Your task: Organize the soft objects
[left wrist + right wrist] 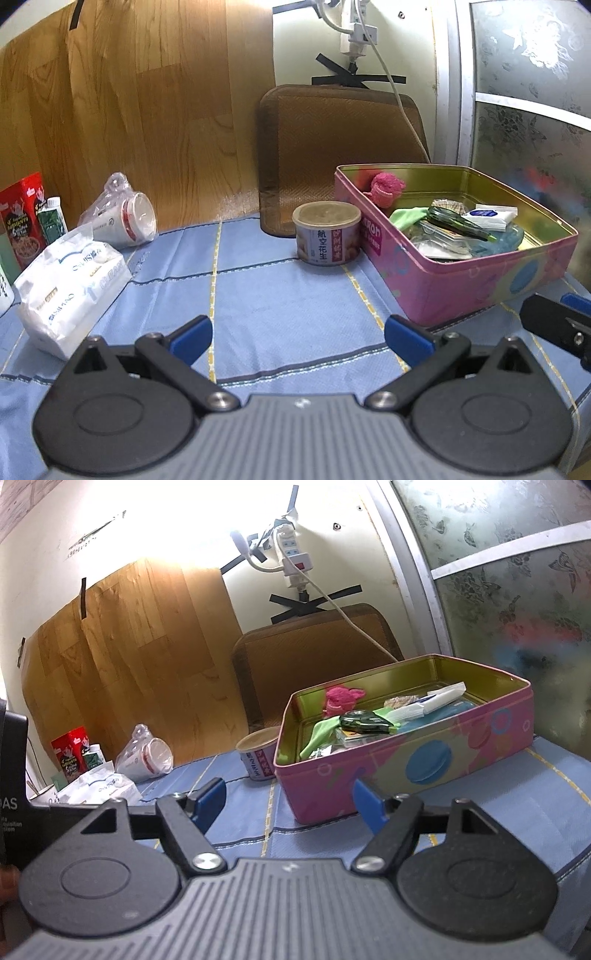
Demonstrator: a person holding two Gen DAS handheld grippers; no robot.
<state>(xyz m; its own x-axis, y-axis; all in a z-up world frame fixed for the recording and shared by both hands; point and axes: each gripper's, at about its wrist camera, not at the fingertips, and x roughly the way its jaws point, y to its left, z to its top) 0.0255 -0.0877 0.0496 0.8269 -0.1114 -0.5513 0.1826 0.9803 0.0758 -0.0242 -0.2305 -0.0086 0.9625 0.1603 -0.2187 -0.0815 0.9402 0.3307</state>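
On the blue cloth-covered table sits a pink tin box, lid off, holding the soft things of the task: a pink plush toy leans in its far left corner, and a green cloth lies nearer the middle among a dark green pen-like item, a white packet and other small clutter too jumbled to name. The left gripper hovers low over bare cloth with its blue-tipped jaws spread wide and nothing between them; the box stands ahead and to its right, well clear of the fingers. The right gripper is likewise spread wide and empty, its right finger just in front of the box's near pink wall, though contact cannot be judged. From this view the plush toy and green cloth lie inside the box, beyond and above the jaws. A round can stands just beside the box's left wall. Farther left lie a white tissue pack, a bagged cup and a red carton.
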